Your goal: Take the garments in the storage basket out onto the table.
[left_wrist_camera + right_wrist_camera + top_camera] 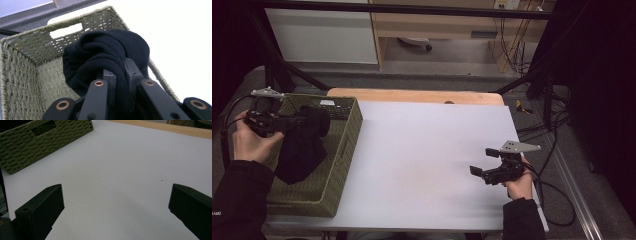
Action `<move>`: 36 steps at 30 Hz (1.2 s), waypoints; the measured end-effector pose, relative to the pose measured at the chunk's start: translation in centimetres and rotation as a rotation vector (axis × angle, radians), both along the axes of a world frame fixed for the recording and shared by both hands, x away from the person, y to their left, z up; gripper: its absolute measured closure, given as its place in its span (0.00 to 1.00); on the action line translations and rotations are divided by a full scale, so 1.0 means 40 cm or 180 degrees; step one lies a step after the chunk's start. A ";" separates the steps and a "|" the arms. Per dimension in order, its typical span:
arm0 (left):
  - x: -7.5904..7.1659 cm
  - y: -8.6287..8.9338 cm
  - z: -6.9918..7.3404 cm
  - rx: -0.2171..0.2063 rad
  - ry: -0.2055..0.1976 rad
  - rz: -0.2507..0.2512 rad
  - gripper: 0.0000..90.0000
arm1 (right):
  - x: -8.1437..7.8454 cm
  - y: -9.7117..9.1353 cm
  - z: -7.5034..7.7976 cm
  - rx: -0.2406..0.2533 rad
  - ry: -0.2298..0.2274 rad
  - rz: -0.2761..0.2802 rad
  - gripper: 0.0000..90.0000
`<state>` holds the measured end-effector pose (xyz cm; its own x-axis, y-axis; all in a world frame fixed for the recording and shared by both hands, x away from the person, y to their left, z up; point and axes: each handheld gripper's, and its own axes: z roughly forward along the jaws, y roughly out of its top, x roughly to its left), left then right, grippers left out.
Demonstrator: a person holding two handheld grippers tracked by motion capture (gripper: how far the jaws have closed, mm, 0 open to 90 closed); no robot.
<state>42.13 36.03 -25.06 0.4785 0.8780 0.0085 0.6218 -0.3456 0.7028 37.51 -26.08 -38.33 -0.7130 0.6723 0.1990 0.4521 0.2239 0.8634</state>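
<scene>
One white table (427, 160) under it all; green woven basket (339, 150) at its left edge; black cloth (302, 150) hangs over the basket, soft, light, bunched, best held at a thick fold; left gripper (120, 75) clamped on it; right gripper (487, 161) wide open, holding nothing.

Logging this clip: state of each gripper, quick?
Left gripper: shut on the black cloth, over the woven basket.
Right gripper: open, holding nothing.

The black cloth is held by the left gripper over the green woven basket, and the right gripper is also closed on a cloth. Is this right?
Not quite. The right gripper holds nothing: the right gripper view shows its jaws wide apart over the bare white table. The left gripper does grip the black cloth over the basket.
</scene>
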 end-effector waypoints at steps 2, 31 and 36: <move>-0.002 -0.002 0.004 0.0005 -0.0012 -0.0016 0.91 | 0.000 0.000 0.000 0.0002 0.0004 0.0000 0.01; -0.056 -0.081 0.124 0.0074 -0.0190 -0.0401 0.91 | 0.000 0.002 -0.001 -0.0006 0.0007 0.0012 0.01; -0.061 -0.102 0.138 0.0067 -0.0206 -0.0484 0.91 | 0.000 0.003 -0.001 -0.0008 0.0011 0.0013 0.01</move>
<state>39.70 31.96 -19.54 0.6036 0.7949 0.0614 0.5148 -0.4474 0.7313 37.51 -25.98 -38.36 -0.7151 0.6699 0.1998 0.4542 0.2279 0.8613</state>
